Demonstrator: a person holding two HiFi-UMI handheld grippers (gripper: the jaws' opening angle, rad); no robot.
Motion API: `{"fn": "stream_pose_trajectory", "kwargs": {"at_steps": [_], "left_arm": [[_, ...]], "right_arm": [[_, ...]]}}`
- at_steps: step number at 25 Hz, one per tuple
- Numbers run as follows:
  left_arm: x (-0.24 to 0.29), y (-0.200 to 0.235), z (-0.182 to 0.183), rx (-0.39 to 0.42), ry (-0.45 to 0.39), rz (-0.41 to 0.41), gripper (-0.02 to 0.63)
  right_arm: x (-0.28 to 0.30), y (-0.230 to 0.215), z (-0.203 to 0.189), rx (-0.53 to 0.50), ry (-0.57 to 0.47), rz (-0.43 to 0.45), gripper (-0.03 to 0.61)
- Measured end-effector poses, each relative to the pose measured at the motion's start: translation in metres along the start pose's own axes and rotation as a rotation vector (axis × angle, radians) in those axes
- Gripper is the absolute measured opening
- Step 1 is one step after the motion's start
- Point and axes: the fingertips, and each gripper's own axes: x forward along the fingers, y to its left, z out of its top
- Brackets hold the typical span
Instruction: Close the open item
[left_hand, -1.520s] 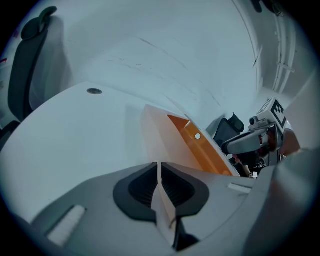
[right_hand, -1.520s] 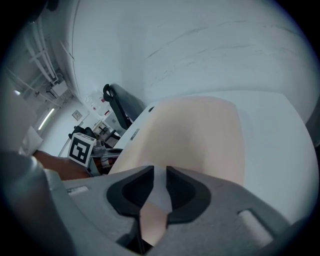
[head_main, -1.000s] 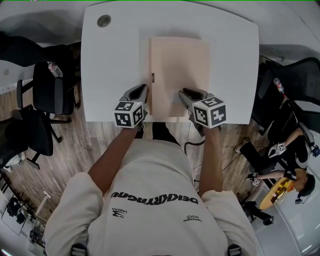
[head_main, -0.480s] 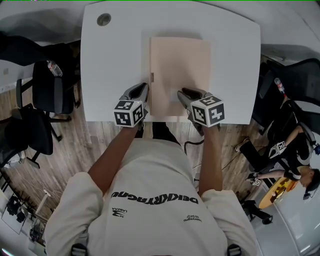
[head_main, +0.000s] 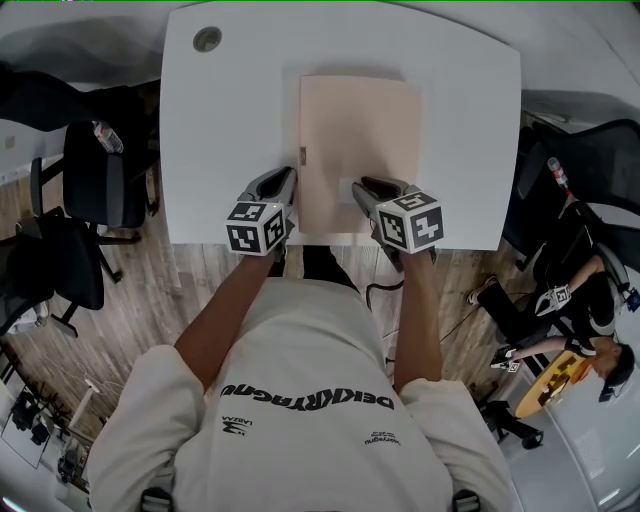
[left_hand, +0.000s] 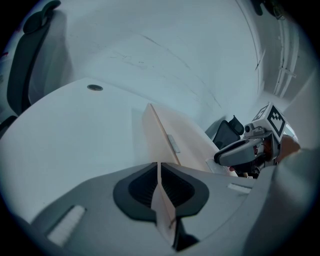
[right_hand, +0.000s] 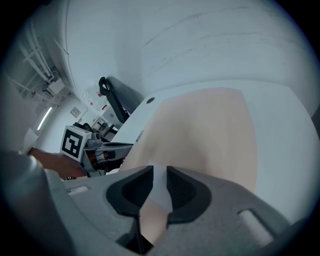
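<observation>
The flat beige case (head_main: 360, 140) lies in the middle of the white desk (head_main: 230, 120). Its long sides run up and down the head view. Its top lies down flat, so you cannot see what is inside. A small grey clasp (head_main: 302, 155) sits on its left edge. In the left gripper view the clasp is the little grey strip on the near edge of the case.

The left tool (head_main: 287, 177) is at the lower left of the case, just beside that edge and below the clasp. Its two jaws are pressed together. Only a thin slit shows between them, with some beige behind it. I cannot tell if the tool touches the case.

The right tool (head_main: 360, 186) is over the lower part of the case, a bit right of the middle. Its jaws stand a little apart. A small white patch (head_main: 347, 190) shows in the gap between them, and the beige top shows below it. I cannot tell if the jaws pinch that patch.

A round grey cap (head_main: 207, 40) sits in the desk near the upper left corner, well away from the case. Black chairs (head_main: 100, 180) stand on the wood floor (head_main: 180, 300) at the left of the desk.
</observation>
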Motion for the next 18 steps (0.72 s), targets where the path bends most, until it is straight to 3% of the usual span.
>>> {"fn": "stream_pose_trajectory", "kwargs": {"at_steps": [7, 18], "left_arm": [[-0.001, -0.001, 0.002, -0.004, -0.007, -0.004, 0.025], [-0.009, -0.004, 0.011, -0.026, -0.043, -0.026, 0.052]], "right_arm": [[0.002, 0.0, 0.0, -0.023, 0.02, -0.041, 0.081], [-0.004, 0.002, 0.005, 0.028, -0.05, -0.062, 0.098]]}}
